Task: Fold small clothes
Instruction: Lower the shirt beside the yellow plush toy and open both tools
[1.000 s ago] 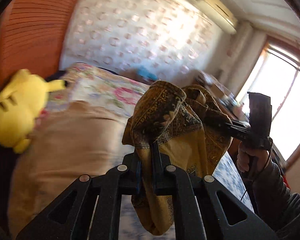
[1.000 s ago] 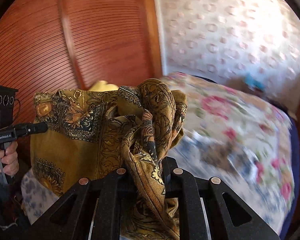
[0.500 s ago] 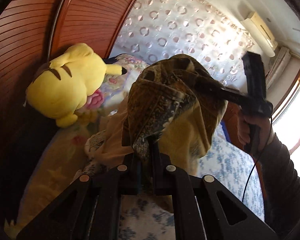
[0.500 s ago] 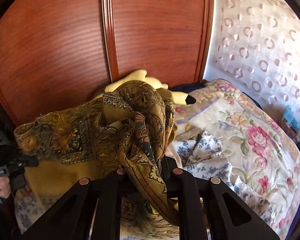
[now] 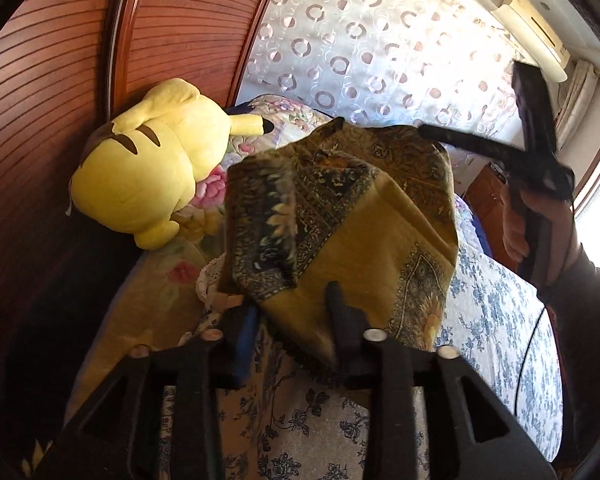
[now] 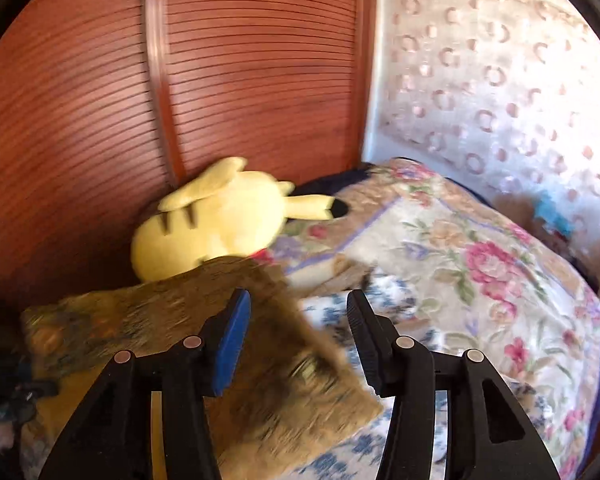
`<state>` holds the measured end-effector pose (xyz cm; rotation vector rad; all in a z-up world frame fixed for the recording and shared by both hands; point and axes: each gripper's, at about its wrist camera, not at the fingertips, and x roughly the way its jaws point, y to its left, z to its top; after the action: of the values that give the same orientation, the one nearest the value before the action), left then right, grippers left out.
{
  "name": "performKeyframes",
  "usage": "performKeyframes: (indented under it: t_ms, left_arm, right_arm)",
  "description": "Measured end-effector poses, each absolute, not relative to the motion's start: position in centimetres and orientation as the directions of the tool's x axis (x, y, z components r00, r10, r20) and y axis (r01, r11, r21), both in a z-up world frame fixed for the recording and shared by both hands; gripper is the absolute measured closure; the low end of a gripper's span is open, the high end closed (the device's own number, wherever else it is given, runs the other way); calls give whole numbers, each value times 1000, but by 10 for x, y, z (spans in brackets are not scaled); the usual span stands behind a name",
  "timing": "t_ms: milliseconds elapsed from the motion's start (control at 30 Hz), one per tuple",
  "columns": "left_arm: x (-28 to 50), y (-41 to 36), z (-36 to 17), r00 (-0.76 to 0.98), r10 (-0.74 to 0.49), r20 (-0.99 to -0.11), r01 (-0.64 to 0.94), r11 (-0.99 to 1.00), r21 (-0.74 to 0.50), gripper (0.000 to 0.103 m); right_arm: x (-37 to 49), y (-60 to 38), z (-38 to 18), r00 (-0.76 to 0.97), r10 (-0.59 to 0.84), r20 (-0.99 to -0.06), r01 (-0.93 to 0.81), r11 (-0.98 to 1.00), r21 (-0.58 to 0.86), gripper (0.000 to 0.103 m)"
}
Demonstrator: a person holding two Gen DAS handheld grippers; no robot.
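A mustard-yellow patterned cloth [image 5: 352, 220] hangs loose in mid-air over the bed, just beyond my left gripper [image 5: 292, 304], which is open with the cloth's lower edge between its fingers. In the right wrist view the same cloth [image 6: 220, 336] is blurred and falling below and left of my right gripper [image 6: 298, 312], which is open and holds nothing. The right gripper also shows in the left wrist view [image 5: 532, 152], held by a hand above the cloth's right side.
A yellow plush toy [image 5: 152, 176] lies against the ribbed wooden headboard [image 5: 52, 80]. A floral quilt [image 6: 480, 252] covers the far side of the bed and a blue-flowered sheet [image 5: 500, 320] the near side. A patterned wall [image 5: 380, 40] stands behind.
Both grippers have opened and let go of the cloth. The cloth has spread out and is dropping toward the bed. Both views have tilted down toward the bed.
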<state>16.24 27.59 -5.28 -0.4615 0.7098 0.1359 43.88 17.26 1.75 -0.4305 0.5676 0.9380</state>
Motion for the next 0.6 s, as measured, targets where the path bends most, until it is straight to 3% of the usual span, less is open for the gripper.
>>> performKeyframes:
  t_ms: [133, 200, 333, 600]
  left_arm:
    - [157, 272, -45, 758, -13, -652, -268, 905, -329, 51]
    - [153, 270, -41, 769, -1, -640, -264, 910, -319, 26]
    - [145, 262, -31, 786, 5, -618, -242, 923, -300, 22]
    - [136, 233, -10, 814, 13, -581, -197, 947, -254, 22]
  right_arm:
    - [434, 164, -4, 455, 626, -633, -852, 512, -107, 51]
    - [444, 153, -11, 465, 616, -636, -838, 539, -91, 51]
    - [448, 146, -17, 518, 558, -648, -802, 580, -141, 51]
    - [419, 127, 2, 526, 570, -631, -780, 619, -91, 50]
